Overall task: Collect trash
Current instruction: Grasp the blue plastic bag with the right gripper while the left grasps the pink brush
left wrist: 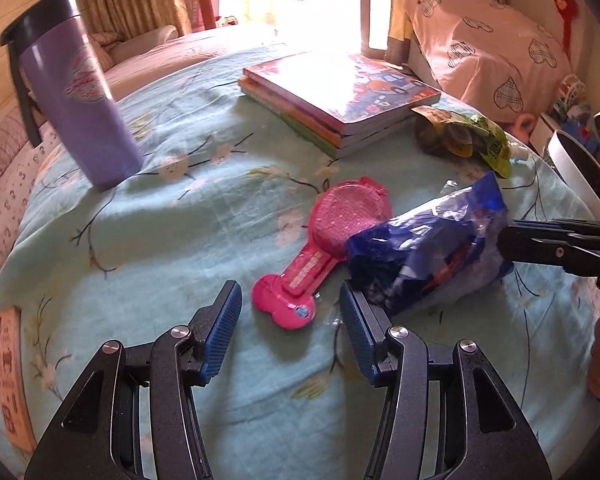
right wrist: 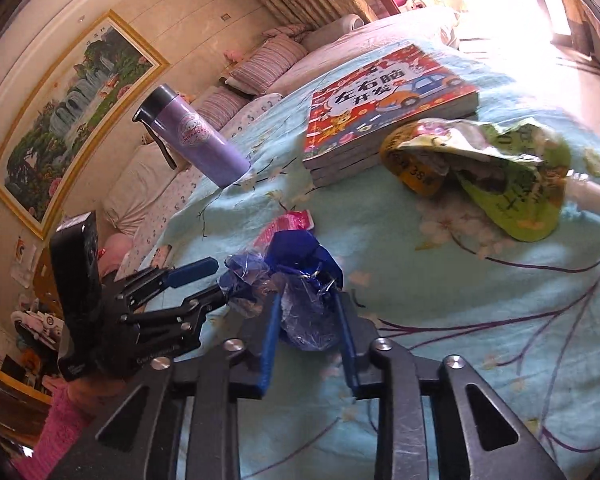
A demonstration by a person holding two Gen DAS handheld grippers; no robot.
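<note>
Two wrappers on the floral cloth: crumpled blue wrapper pinched between right gripper pads; green-yellow pouch at two o'clock, beside three stacked books. Left view alone shows pink comb whole. Left gripper spread, empty. One purple flask.

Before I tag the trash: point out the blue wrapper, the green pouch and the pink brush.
blue wrapper point(right wrist: 308, 320): right wrist view, crumpled end between the pads.
green pouch point(right wrist: 516, 196): right wrist view, green lower panel.
pink brush point(left wrist: 352, 212): left wrist view, round bristle head.
</note>
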